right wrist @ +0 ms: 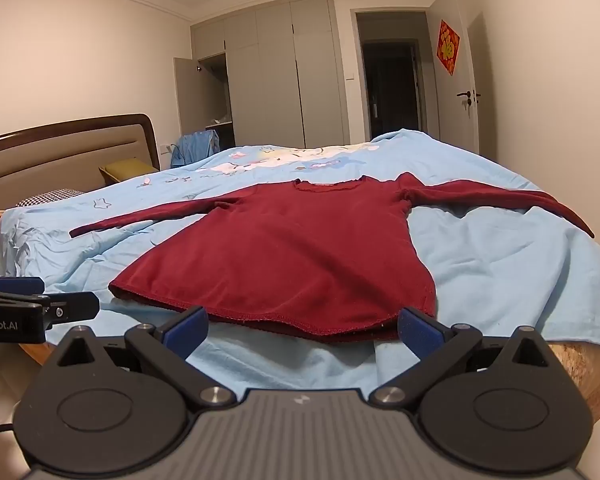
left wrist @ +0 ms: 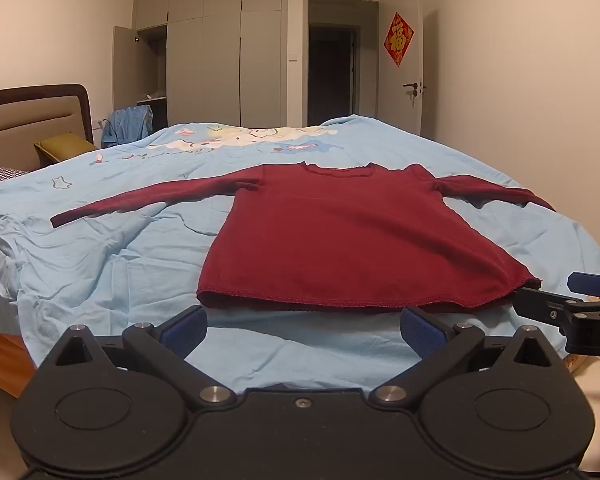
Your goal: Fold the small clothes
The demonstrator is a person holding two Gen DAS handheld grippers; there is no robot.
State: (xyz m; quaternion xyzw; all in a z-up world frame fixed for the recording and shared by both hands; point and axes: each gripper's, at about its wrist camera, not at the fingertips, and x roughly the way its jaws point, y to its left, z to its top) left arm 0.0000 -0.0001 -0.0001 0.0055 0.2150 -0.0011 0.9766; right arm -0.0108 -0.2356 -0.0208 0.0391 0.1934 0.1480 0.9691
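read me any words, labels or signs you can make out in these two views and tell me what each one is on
"福": gold character on the red diamond sign on the open door.
"Robot.AI": white print on the left gripper, start cut off by the frame edge.
"DA": white letters on the right gripper, the rest cut off.
Dark script on the blue bedcover near the cartoon print: too blurred to read.
The red shirt shows no text.
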